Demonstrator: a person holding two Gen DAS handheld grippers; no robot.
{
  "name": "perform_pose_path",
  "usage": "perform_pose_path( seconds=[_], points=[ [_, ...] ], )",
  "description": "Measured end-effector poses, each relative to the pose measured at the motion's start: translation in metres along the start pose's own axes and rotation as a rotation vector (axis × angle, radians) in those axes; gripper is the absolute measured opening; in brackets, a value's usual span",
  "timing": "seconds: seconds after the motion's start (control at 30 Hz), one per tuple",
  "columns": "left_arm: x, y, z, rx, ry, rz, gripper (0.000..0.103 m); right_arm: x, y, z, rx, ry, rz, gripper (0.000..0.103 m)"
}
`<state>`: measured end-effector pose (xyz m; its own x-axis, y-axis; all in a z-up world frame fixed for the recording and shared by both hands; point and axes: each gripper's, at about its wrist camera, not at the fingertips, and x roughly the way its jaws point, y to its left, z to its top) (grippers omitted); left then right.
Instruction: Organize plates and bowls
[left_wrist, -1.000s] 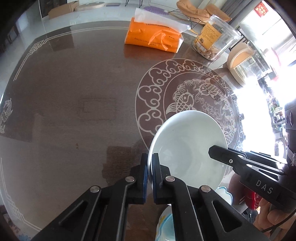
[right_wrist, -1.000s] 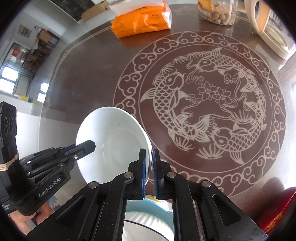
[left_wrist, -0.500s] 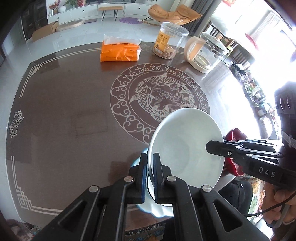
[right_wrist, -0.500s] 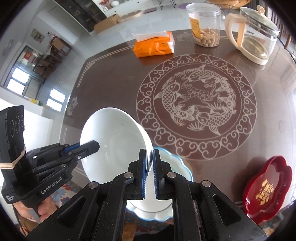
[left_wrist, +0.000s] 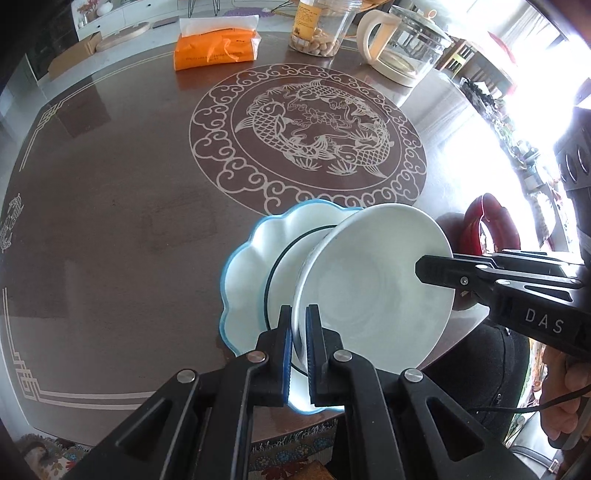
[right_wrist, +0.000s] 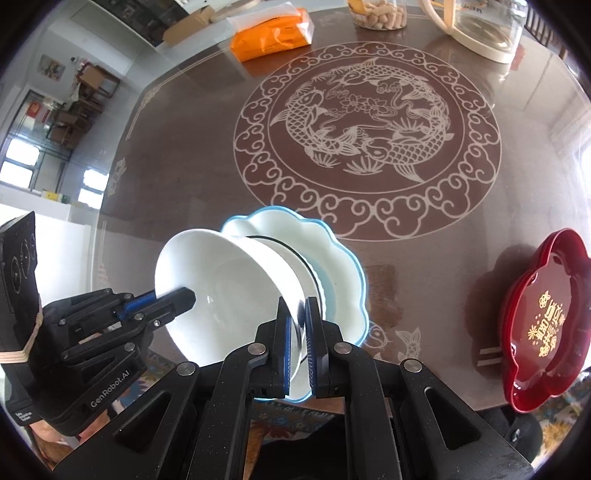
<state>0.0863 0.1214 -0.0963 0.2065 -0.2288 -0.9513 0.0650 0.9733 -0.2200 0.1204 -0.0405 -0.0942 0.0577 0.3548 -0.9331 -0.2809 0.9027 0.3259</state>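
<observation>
Left tongs and right tongs pinch opposite rims of the white bowl, tilted, apparently above the scalloped plate at the worktop's near edge.

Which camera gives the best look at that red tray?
The right wrist view: the red tray shows whole, with its gold lettering. The left wrist view catches only a glare-washed sliver behind the right gripper.

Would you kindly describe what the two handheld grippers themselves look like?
Both are matte black plastic with triangular cut-outs, silver pivot pins and blue ribbed finger pads. The left gripper reads "GenRobot.AI" in white and has a pale elastic band around its body. The right gripper reads "DAS", with a thin black cable trailing near the hand.
</observation>
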Motion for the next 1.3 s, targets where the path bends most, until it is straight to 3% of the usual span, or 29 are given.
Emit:
perform_pose_path(
  seconds=[0.27,0.5,0.67,0.83,0.87,0.9,0.93,1.0,1.07,1.13,1.3],
  points=[
    [0.010,-0.002,0.003,0.023,0.008,0.042,0.005,0.019,-0.008,-0.007,0.022,0.027,-0.002,0.010],
    [0.013,-0.005,0.002,0.095,0.000,0.151,0.006,0.024,-0.004,-0.004,0.010,0.024,-0.014,0.010],
    [0.011,-0.002,0.002,0.111,-0.009,0.163,0.006,0.024,-0.006,-0.003,0.012,0.025,-0.011,0.010],
    [-0.015,0.002,-0.002,0.109,-0.095,0.202,0.010,0.021,-0.010,-0.006,0.026,0.023,0.019,0.018],
    [-0.024,0.002,-0.005,0.109,-0.127,0.216,0.014,0.018,-0.011,-0.008,0.032,0.010,0.026,0.028],
    [-0.034,0.003,-0.009,0.111,-0.166,0.227,0.032,0.011,-0.012,-0.011,0.030,-0.013,0.025,0.036],
    [-0.044,0.001,-0.014,0.110,-0.217,0.236,0.058,0.003,-0.011,-0.015,0.019,-0.043,0.018,0.040],
    [-0.068,-0.004,-0.029,0.093,-0.353,0.264,0.084,-0.014,-0.010,-0.026,-0.002,-0.115,0.015,0.056],
    [-0.085,-0.009,-0.046,0.069,-0.467,0.295,0.088,-0.031,-0.011,-0.043,-0.005,-0.200,0.010,0.062],
    [-0.094,-0.012,-0.062,0.032,-0.524,0.299,0.095,-0.047,-0.011,-0.066,0.001,-0.294,-0.014,0.066],
    [-0.094,-0.020,-0.097,-0.075,-0.561,0.304,0.097,-0.062,-0.013,-0.144,0.077,-0.564,-0.194,0.071]
  ],
)
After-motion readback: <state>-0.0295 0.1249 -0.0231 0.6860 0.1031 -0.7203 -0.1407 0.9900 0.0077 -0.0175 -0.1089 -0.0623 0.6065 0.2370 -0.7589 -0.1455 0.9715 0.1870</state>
